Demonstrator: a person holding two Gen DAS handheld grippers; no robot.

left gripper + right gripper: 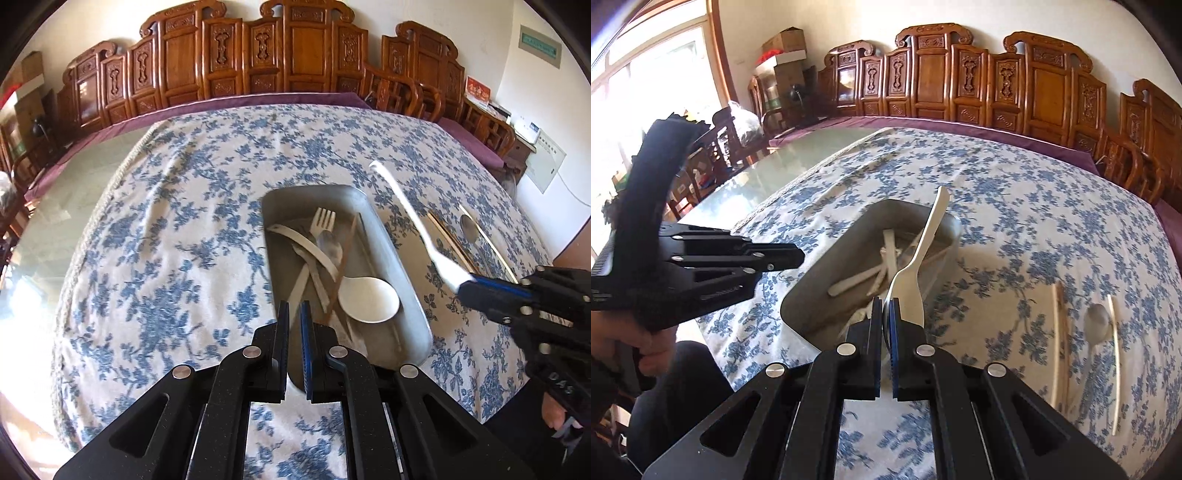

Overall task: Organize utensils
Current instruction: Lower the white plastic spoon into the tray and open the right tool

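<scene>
Right gripper (885, 306) pinching a white utensil (925, 240) by its broad end, handle slanting up over the metal tray (391, 240). Left gripper (294, 310) nearly pressed together, holding nothing, above tray's near end.

white fork (916, 258) held aloft, metal tray (391, 236) below

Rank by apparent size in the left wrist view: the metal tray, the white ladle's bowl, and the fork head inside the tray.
1. metal tray, clearly largest.
2. white ladle's bowl.
3. fork head, smallest, though it lies farther from the camera, so its true size is less certain.
</scene>
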